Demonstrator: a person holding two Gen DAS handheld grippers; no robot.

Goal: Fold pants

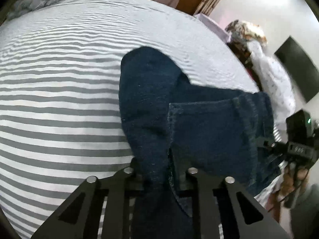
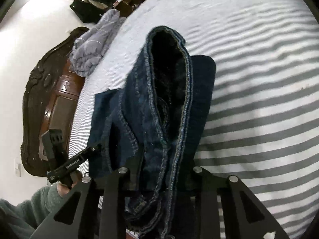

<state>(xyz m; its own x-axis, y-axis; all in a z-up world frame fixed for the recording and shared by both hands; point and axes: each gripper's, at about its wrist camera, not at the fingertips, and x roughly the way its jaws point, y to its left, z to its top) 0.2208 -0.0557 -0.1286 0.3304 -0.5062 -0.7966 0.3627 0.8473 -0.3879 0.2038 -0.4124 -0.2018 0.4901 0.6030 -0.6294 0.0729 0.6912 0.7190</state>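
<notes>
Dark blue denim pants (image 1: 189,119) lie partly folded on a grey-and-white striped bed sheet (image 1: 59,99). My left gripper (image 1: 159,171) is shut on a fold of the pants and lifts that end. My right gripper (image 2: 165,171) is shut on the waistband edge of the pants (image 2: 159,109), whose dark fleecy lining shows in the open top. The right gripper also shows at the right edge of the left wrist view (image 1: 297,149), and the left gripper at the lower left of the right wrist view (image 2: 63,165).
A dark carved wooden headboard (image 2: 45,99) stands beyond the bed's edge. A crumpled grey blanket (image 2: 93,45) lies at the bed's far corner. A pile of light clothes (image 1: 265,59) sits past the bed's right side. White walls lie beyond.
</notes>
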